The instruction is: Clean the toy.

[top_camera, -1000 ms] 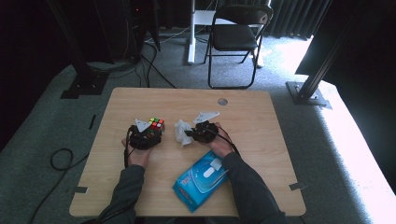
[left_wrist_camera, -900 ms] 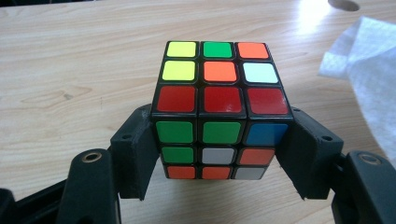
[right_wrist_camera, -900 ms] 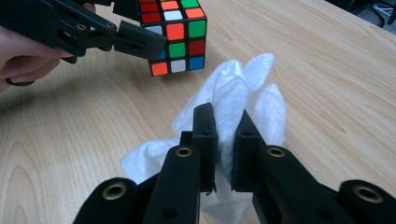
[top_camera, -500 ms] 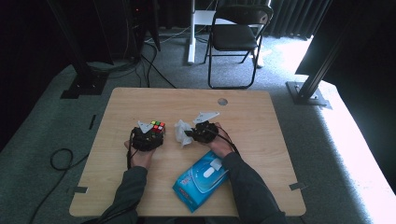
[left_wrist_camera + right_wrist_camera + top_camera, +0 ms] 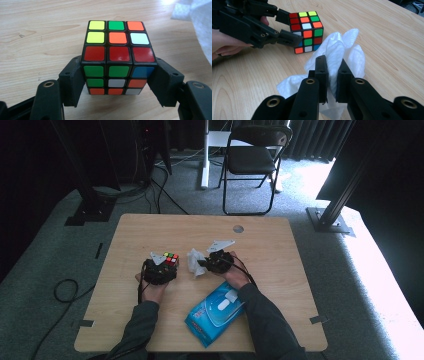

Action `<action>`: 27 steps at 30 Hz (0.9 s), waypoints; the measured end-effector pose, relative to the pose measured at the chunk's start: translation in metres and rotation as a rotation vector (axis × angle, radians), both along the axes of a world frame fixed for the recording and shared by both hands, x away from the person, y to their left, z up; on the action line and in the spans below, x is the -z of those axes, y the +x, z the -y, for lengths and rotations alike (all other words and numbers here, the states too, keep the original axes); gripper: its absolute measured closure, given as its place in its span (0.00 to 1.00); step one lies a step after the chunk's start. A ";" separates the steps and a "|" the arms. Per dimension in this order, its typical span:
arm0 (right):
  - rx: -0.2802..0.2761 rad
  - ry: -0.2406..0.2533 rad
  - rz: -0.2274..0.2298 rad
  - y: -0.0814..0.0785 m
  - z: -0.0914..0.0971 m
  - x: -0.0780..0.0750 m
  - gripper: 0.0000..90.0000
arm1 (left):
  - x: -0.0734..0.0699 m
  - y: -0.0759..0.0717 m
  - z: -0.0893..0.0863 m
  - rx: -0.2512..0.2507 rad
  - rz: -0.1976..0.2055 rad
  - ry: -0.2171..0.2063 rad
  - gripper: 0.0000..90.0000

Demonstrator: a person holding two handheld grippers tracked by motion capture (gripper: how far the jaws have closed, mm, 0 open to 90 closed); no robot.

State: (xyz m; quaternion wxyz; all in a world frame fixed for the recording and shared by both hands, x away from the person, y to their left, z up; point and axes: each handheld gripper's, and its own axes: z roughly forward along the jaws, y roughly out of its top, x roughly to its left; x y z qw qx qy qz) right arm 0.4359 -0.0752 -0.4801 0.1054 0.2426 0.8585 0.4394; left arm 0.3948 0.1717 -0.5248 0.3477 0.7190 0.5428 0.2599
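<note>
On the table [image 5: 280,245], we hold the cube [image 5: 117,57] between our left gripper's [image 5: 117,82] jaws, while our right gripper [image 5: 331,72] pinches the wipe [image 5: 342,47] just beside it.

Light wooden table [image 5: 280,245], round hole near far edge. Resting on it: colour cube [image 5: 171,258], crumpled white wipe [image 5: 195,262], blue wipes pack [image 5: 216,312] at near edge

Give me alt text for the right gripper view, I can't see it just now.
The right tool pinches a crumpled white wipe that lies on the wooden table. Beyond it, at upper left, the left tool grips a scrambled puzzle cube by two opposite sides, with part of a hand at the edge.
</note>
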 end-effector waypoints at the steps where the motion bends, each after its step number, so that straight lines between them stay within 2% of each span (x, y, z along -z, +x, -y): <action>1: 0.000 -0.001 -0.001 0.000 0.000 0.000 0.93 | 0.000 -0.001 0.000 0.005 -0.001 -0.009 0.37; 4: 0.000 0.000 -0.002 0.000 0.000 0.000 0.92 | -0.003 -0.003 -0.001 0.028 0.003 -0.025 0.33; 10: 0.001 0.000 -0.001 0.000 0.000 0.001 0.92 | -0.015 -0.007 -0.008 0.053 0.013 -0.063 0.33; 18: 0.000 0.004 -0.002 -0.001 0.000 0.001 0.91 | -0.030 -0.002 -0.023 0.042 0.029 -0.119 0.45; 20: 0.000 0.005 -0.002 0.000 0.000 0.001 0.91 | -0.032 0.001 -0.028 0.045 0.021 -0.136 0.49; 27: 0.000 0.002 -0.003 0.000 0.000 0.002 0.91 | -0.033 0.013 -0.035 0.044 -0.009 -0.136 0.60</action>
